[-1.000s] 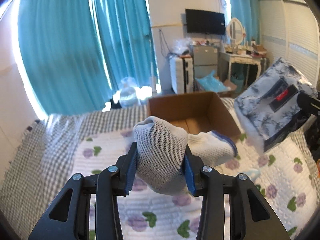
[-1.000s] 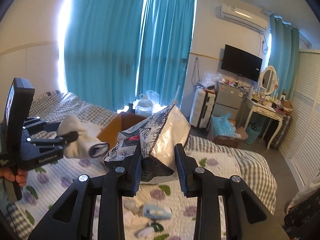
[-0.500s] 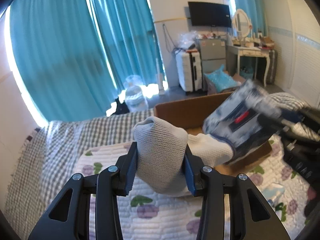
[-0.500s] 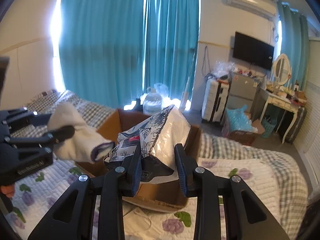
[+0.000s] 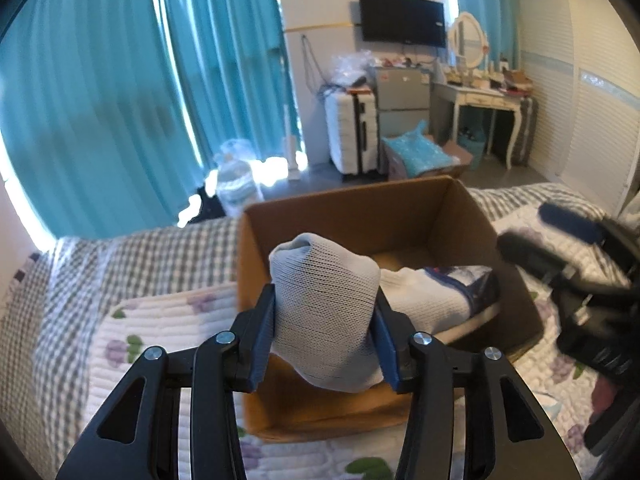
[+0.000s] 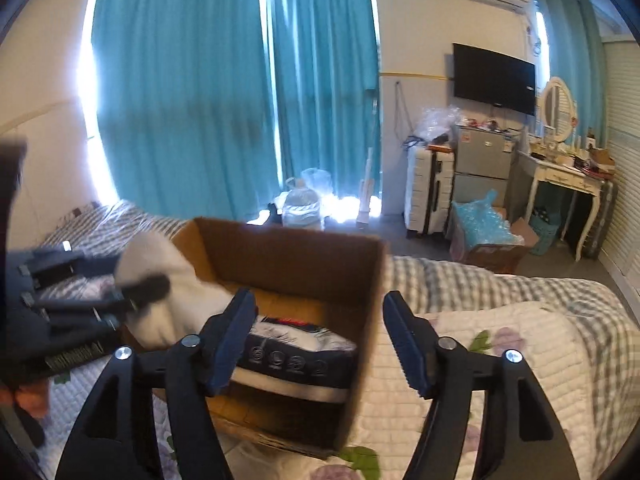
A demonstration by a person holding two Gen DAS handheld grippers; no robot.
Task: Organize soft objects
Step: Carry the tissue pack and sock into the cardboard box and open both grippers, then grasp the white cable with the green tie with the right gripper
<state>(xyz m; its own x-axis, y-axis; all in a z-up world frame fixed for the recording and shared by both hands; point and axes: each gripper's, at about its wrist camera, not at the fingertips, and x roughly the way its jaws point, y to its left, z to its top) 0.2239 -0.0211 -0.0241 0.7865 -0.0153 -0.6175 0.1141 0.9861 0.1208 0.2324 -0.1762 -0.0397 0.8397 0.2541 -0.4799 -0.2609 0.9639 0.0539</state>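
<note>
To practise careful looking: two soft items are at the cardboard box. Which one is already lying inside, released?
The floral-printed packet lies inside the box, free of the open right gripper; the white sock is clamped by the left gripper.

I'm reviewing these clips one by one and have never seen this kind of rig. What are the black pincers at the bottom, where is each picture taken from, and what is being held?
There is no robot here: a person holds a two-finger clamp in each hand, and a fisheye camera on each clamp looks forward along its fingers. One picture comes from the left gripper, which is shut on a white sock above a cardboard box. The other comes from the right gripper, whose jaws are apart with nothing between them. A patterned soft package lies inside the box. The box sits on a bed with a flowered quilt.
</note>
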